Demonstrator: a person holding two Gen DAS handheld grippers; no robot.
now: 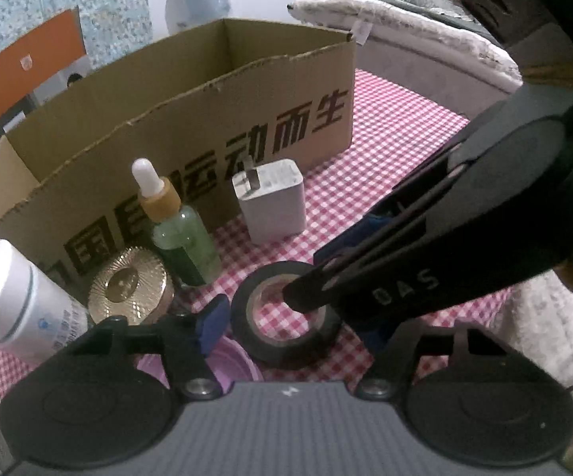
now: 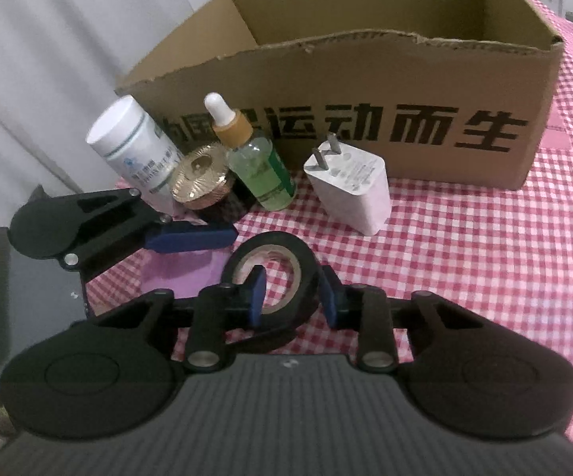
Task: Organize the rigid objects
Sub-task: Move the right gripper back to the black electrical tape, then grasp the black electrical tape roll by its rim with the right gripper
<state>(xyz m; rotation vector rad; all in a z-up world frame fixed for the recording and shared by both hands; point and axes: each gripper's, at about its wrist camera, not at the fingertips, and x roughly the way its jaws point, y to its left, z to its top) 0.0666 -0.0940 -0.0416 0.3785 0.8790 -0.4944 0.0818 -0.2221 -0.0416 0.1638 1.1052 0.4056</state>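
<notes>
Closest to me, my right tongs point(image 2: 292, 295) are closed on the black tape roll point(image 2: 306, 261). One blue pad sits inside its hole and the other is against the outside of the ring, so the wall of the roll is pinched between them. The roll is on the red-and-white checked cloth point(image 2: 465, 258), tipped a little towards me in the right wrist view.

Just to the left, my left tongs point(image 1: 294, 329) stand open with a wide gap between the fingers. One blue finger point(image 1: 211, 323) is clear to see, while the other is mostly hidden behind the right tongs, which cross in front of it. A flat pink thing point(image 1: 231, 357) lies on the cloth under that gap. I cannot tell what it is, and neither pad seems to press on it.

A short row of small things stands behind the roll. At the far left is a white tub point(image 1: 16, 301) with a printed label, leaning outward. Beside it, and touching it or nearly so, is a ribbed gold lid point(image 1: 127, 285). Next stands an upright green dropper bottle point(image 1: 183, 238) with a tan collar and a white bulb. A white plug charger point(image 1: 272, 206) stands a little apart on the right, its prongs pointing up and to the left.

Behind all of these is an open cardboard box point(image 1: 207, 127) with a torn upper edge and bold black characters across the near wall. I cannot see its floor from here. Beyond the box and the table edge, pale bedding point(image 1: 405, 20) is heaped on a grey base.
</notes>
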